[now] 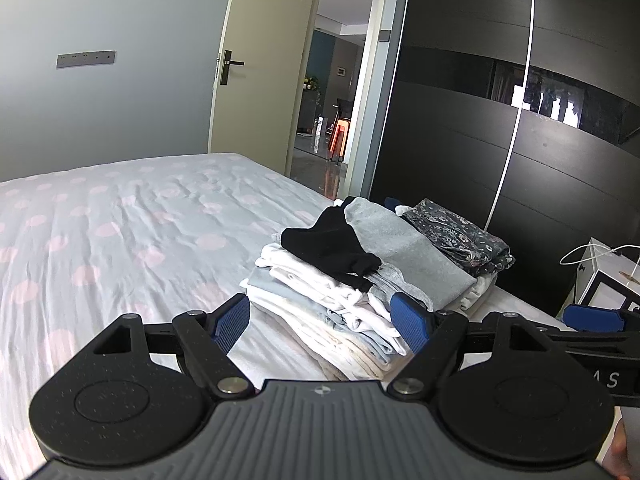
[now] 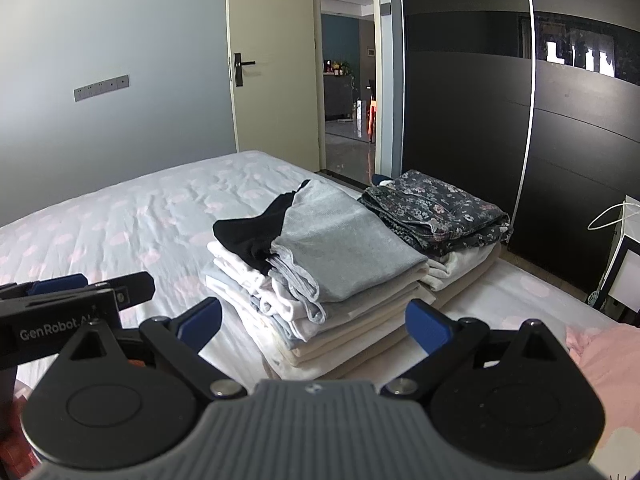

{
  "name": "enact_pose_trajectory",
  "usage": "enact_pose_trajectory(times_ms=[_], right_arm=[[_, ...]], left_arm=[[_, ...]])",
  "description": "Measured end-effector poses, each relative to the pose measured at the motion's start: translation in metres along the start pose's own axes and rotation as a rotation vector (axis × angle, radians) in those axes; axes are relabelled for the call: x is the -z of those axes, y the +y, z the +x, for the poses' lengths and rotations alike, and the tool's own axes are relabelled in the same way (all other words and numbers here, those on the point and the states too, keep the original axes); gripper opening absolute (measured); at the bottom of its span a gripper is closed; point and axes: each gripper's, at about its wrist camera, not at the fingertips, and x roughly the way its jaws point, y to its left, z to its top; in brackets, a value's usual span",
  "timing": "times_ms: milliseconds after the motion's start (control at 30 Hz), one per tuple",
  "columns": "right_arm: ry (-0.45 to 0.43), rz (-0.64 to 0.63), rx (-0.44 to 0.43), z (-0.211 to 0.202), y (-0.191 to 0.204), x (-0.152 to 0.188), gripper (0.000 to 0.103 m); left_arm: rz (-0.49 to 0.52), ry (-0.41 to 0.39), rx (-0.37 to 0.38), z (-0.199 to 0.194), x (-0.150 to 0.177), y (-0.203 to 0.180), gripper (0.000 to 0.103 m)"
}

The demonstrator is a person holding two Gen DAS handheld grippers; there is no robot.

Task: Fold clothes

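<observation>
My left gripper [image 1: 322,320]: jaws wide, holding nothing, just short of the stack.
My right gripper [image 2: 314,322]: jaws wide, empty, beside the left.
Folded stack [image 2: 320,280]: lay near the bed's [image 1: 120,232] right edge, grey top [image 2: 344,240] and black garment [image 2: 248,236] uppermost.
Floral garment [image 2: 436,208]: topped the farther pile, touching the stack.

A stack of folded clothes [image 2: 320,280] sat at the centre of the right wrist frame, pale cream and white layers squared at the bottom. On top lay a folded grey garment [image 2: 344,240], with a black garment [image 2: 252,236] tucked at its left edge. Just behind, toward the upper right, a dark floral garment [image 2: 436,208] lay folded on white pieces.
</observation>
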Motion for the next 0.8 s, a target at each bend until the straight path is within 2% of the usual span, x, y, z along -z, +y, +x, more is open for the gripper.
enact_pose_trajectory(times_ms=[800], right_arm=[[-0.014,0.032,0.006,-0.0012,-0.0032,0.0030,0.099]], left_arm=[[0.007,0.002,-0.001,0.0007,0.0013,-0.0029,0.076]])
